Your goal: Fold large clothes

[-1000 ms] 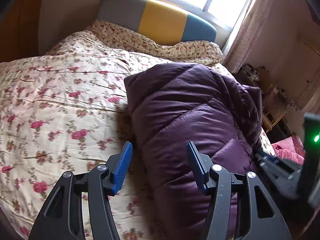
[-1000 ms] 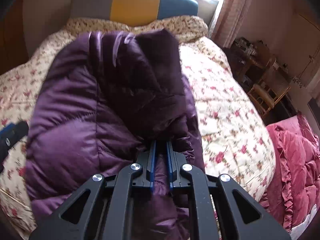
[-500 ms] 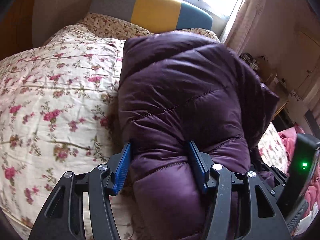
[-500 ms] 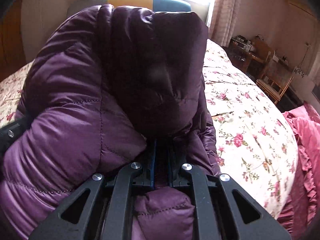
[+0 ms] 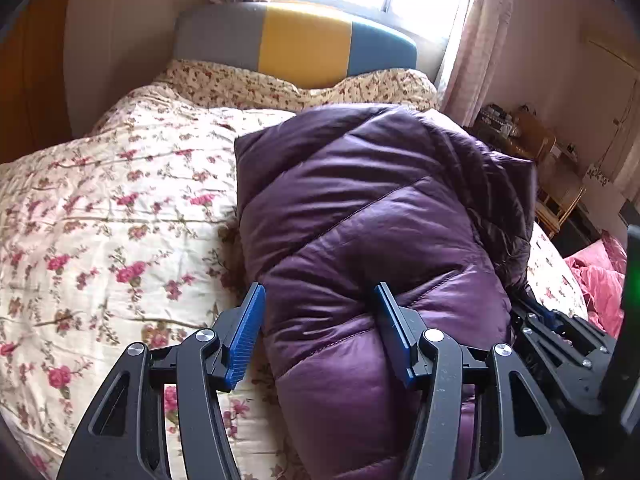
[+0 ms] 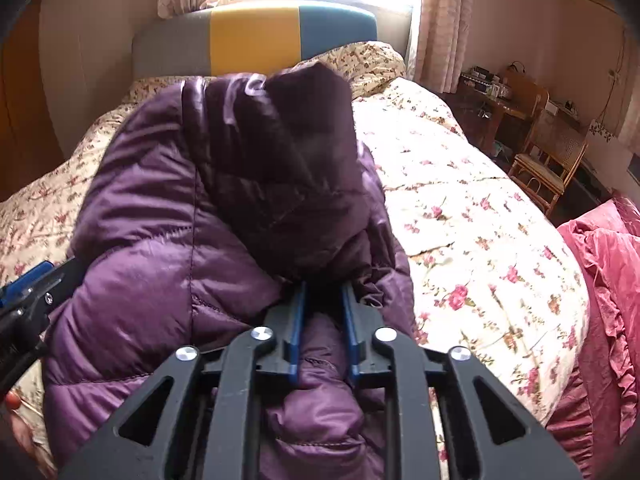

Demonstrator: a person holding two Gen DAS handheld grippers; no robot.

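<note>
Nearest each lens, the left gripper (image 5: 320,322) grips a thick roll of the folded purple quilted down coat (image 5: 372,216); the right gripper (image 6: 322,312), jaws just parting, straddles a coat fold. Coat lies on floral cream quilt (image 5: 108,216); beyond, grey-yellow-blue headboard (image 5: 304,44). No legible writing.

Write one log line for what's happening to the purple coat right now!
purple coat: folded, on floral bed | left gripper: jaws astride coat edge | right gripper: jaws just opening, coat between
</note>
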